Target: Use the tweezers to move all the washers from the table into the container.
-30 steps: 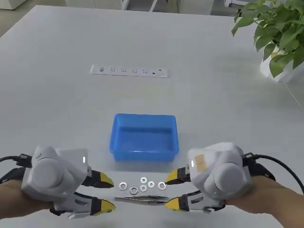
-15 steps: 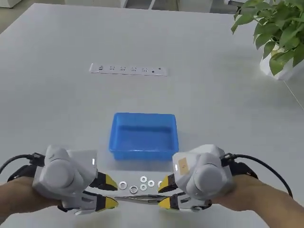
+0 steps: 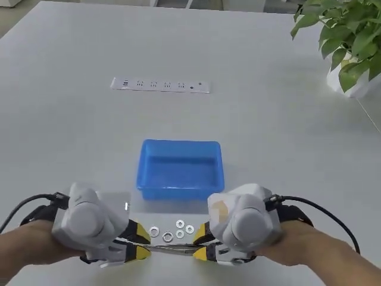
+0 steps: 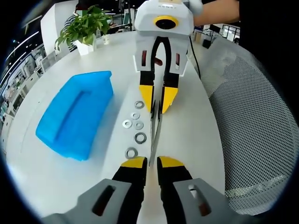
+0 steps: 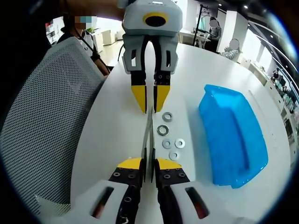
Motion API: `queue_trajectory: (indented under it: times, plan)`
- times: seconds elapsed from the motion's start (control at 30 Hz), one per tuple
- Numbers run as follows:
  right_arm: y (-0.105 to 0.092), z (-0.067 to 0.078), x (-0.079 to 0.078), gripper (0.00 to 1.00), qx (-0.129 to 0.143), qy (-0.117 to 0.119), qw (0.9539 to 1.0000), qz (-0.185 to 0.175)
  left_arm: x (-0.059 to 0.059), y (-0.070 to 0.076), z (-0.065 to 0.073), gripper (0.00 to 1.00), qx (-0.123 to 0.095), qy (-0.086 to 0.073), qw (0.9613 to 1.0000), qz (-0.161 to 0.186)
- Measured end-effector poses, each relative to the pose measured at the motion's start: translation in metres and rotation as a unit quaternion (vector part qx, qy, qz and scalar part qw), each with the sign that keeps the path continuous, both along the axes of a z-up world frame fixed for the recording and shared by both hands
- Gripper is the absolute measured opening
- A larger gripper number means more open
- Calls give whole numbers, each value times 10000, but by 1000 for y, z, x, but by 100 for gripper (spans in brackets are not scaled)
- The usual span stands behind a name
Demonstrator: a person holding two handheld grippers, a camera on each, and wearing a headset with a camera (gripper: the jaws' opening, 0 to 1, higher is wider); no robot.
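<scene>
Slim steel tweezers [image 3: 172, 249] lie flat on the pale grey table [image 3: 268, 119], just your side of the washers, with one end toward each gripper. The middle shows in the head view; both ends are hidden under the gripper bodies.

Small flat metal washers [image 4: 140, 137] lie loose on the table just beside the tweezers, between them and the container. You can count six in the left gripper view, five clearly in the head view.

The blue rectangular plastic container [image 3: 181, 143] stands just beyond the washers, apart from them, open side up.

Your left gripper [image 4: 153, 163] has its yellow-tipped jaws narrow, one each side of the tweezers' thin end, and a slit of table shows beside the steel, so it has no grip. Your right gripper [image 5: 149, 164] has its jaws narrow around the other end, with the pads very close to the blades. Whether they press cannot be told.

Your forearms are cut off at the lower edge of the head view.

A white power strip [image 3: 159, 85] lies well beyond the container. A green potted plant [image 3: 348, 36] at the far right corner is cropped by the edge. A grey mesh chair back [image 5: 51, 107] stands beside the table.
</scene>
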State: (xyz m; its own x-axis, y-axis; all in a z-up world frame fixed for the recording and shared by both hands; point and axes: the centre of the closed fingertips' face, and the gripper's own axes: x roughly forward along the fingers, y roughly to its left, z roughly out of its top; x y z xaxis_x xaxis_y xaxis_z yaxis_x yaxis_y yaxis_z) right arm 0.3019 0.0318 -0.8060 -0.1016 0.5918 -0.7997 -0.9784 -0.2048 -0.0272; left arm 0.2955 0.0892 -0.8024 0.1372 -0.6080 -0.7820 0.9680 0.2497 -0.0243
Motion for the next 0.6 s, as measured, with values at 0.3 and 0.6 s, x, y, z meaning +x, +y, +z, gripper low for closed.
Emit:
queue_trajectory:
  times: [0.3, 0.6]
  plan:
    - [-1, -1, -1, 11, -5, -10, 10000, -16, 1, -2, -2, 7, 7, 5, 10000, -19]
    - [-1, -1, -1, 11, -17, -23, 10000, -21, -1, -2, -2, 6, -1, -13, 9999, -102]
